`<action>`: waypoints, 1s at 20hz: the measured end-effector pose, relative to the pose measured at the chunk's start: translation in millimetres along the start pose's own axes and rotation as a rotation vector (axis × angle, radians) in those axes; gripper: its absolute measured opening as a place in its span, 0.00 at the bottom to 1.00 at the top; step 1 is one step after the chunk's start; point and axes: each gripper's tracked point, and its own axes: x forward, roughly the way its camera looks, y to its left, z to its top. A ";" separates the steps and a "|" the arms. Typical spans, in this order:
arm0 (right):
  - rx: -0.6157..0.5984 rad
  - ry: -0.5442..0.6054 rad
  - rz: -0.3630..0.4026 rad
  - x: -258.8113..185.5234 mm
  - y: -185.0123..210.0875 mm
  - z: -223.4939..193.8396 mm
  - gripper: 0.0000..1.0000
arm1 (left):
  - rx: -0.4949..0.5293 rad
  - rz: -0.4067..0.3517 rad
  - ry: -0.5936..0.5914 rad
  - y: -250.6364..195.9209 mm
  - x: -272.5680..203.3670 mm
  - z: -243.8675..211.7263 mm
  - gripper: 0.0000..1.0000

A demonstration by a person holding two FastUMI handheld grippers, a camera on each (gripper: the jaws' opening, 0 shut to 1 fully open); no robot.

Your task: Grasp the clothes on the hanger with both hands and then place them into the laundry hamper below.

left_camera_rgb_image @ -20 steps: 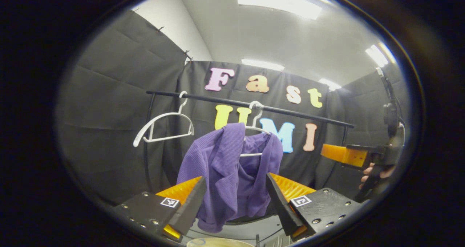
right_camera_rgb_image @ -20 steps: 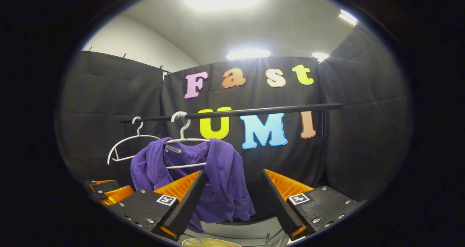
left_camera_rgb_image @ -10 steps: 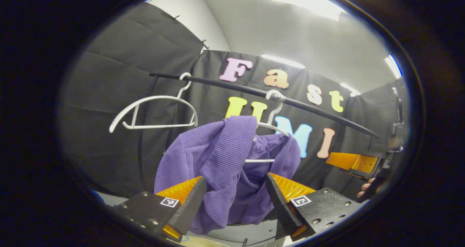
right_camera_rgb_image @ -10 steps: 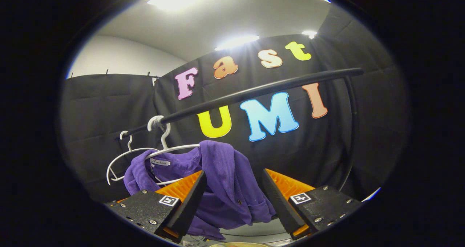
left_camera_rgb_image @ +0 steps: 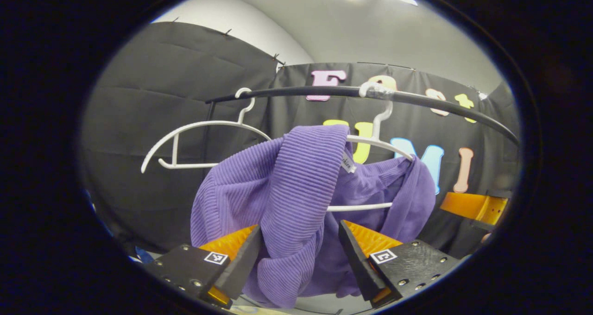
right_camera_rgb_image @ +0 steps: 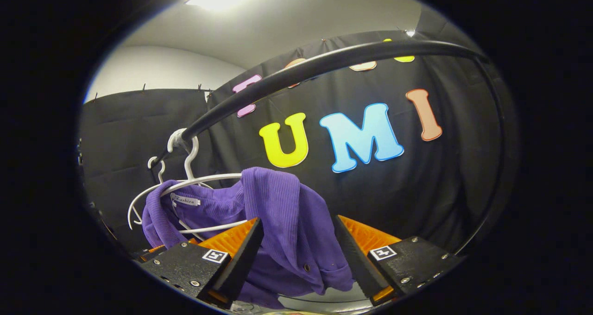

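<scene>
A purple ribbed knit garment (left_camera_rgb_image: 296,199) is hanging on a white plastic hanger (left_camera_rgb_image: 377,143), which is hooked over a black metal rail (left_camera_rgb_image: 324,91). In the left gripper view, the left gripper (left_camera_rgb_image: 300,255) is holding its two fingers spread apart, with a fold of the garment hanging down between them; whether either finger is touching the fabric cannot be told from this angle. A second, bare white plastic hanger (left_camera_rgb_image: 194,136) is hanging on the rail beside the garment's hanger, on the side farther from the rail's bend. Below the rail, at the edge of this view, part of the right gripper (left_camera_rgb_image: 472,207) is showing next to the garment. In the right gripper view, the right gripper (right_camera_rgb_image: 299,252) is likewise standing with its fingers wide apart, and the garment (right_camera_rgb_image: 282,227) is draping down between them below the rail (right_camera_rgb_image: 324,67). The garment's hanger (right_camera_rgb_image: 194,178) is hooked on the rail near its far end, with a white neck label visible under the hanger's arm, and the bare hanger (right_camera_rgb_image: 155,166) is hanging just behind it.
</scene>
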 end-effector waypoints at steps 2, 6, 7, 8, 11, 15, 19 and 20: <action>0.050 0.010 0.050 12.8 6.5 -1.0 0.95 | 0.021 0.046 -0.016 1.0 2.5 1.4 0.99; 0.111 0.007 0.120 27.9 23.5 1.0 0.95 | 0.063 0.074 -0.061 -5.7 0.7 9.5 0.92; 0.112 -0.008 0.116 31.7 23.8 4.5 0.95 | 0.070 0.075 -0.068 -6.4 -0.7 10.4 0.99; 0.105 -0.015 0.102 39.5 26.4 3.4 0.95 | 0.076 0.079 -0.071 -5.5 -1.5 11.1 0.99; 0.078 0.002 0.064 55.1 27.0 -7.8 0.95 | 0.076 0.081 -0.073 -2.4 -2.1 11.9 0.92; 0.057 -0.005 0.061 62.7 35.1 -10.6 0.95 | 0.053 0.030 -0.056 -8.1 1.9 9.6 0.93; -0.010 -0.060 0.015 69.2 29.9 -3.9 0.86 | 0.065 0.032 -0.047 -1.6 15.0 3.6 0.77; -0.020 -0.063 0.010 68.2 30.5 -5.7 0.81 | 0.057 0.013 -0.041 -4.2 15.4 1.0 0.66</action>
